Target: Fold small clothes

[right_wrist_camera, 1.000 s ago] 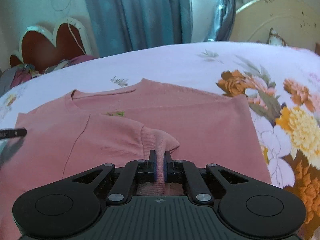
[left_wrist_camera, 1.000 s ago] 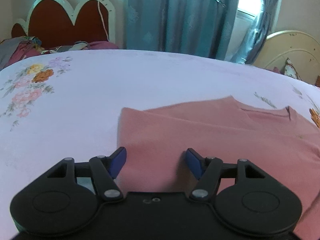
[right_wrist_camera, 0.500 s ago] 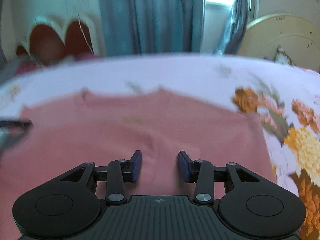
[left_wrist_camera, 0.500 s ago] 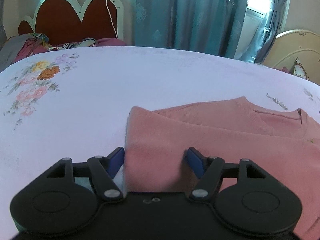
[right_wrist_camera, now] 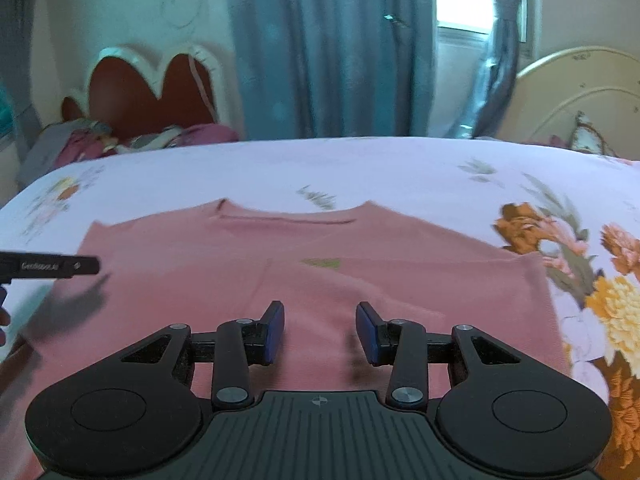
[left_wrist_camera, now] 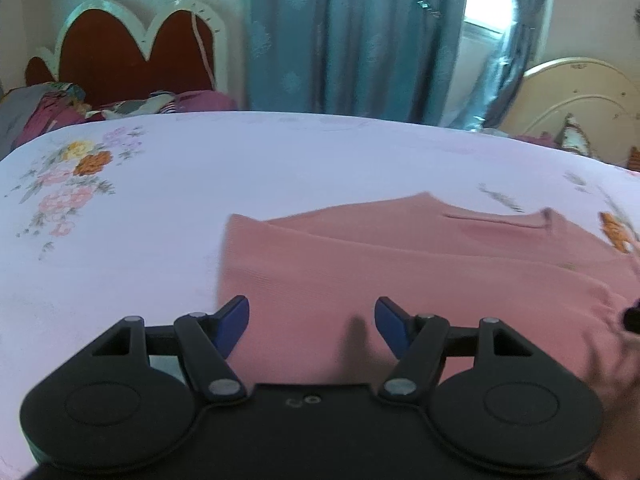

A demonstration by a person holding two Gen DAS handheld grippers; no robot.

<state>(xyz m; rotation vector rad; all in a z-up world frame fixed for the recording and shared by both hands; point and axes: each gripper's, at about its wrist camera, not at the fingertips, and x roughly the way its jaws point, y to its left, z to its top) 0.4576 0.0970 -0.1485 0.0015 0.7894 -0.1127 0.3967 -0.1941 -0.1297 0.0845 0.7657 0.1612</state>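
Folding next: judged best to pinch the lower hem at both corners and carry it evenly toward the neckline. Pink shirt lies flat on the bed, sides already folded in. Left tongs wide open, empty, over its left edge. Right tongs open, empty, above its middle.

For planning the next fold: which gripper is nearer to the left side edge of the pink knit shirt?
Left. The left gripper straddles that edge of the pink knit shirt; the right gripper hovers mid-shirt.

The right tool has let go of the pink shirt.
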